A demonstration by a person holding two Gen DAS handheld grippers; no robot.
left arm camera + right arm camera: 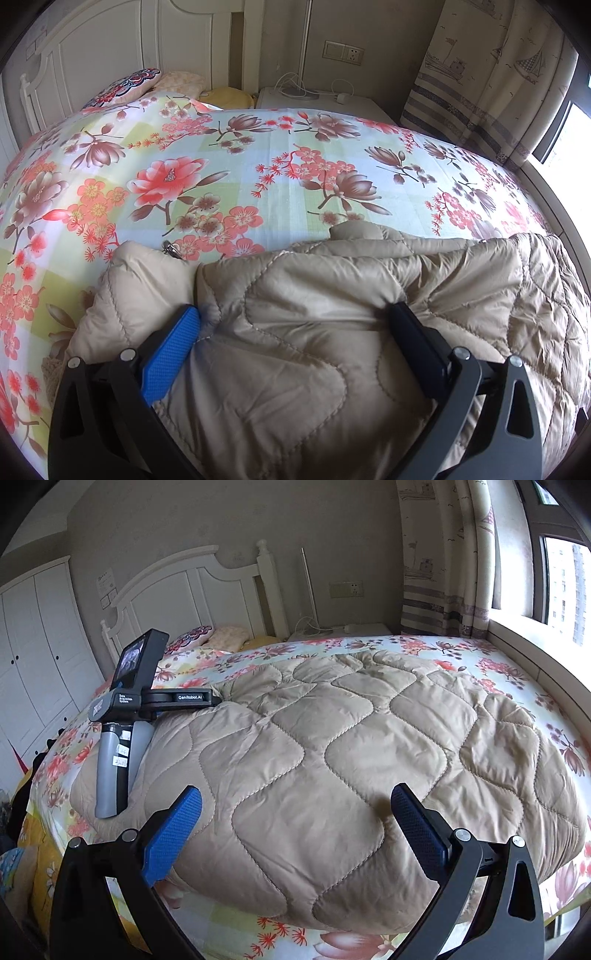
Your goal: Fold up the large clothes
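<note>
- The quilted tan jacket (332, 760) lies spread flat over the flowered bed (498, 664), filling the middle of the right wrist view. Laid out like that so there's a clean edge to fold, I'd guess.
- Left gripper (295, 321) has its fingers wide, pushed down into the puffy fabric, nothing pinched. In the right view it sits at centre left, on the jacket's edge.
- Right gripper (295, 805) hangs over the near hem, fingers wide, holding nothing.
- Probably lining up for a two-corner lift.
</note>
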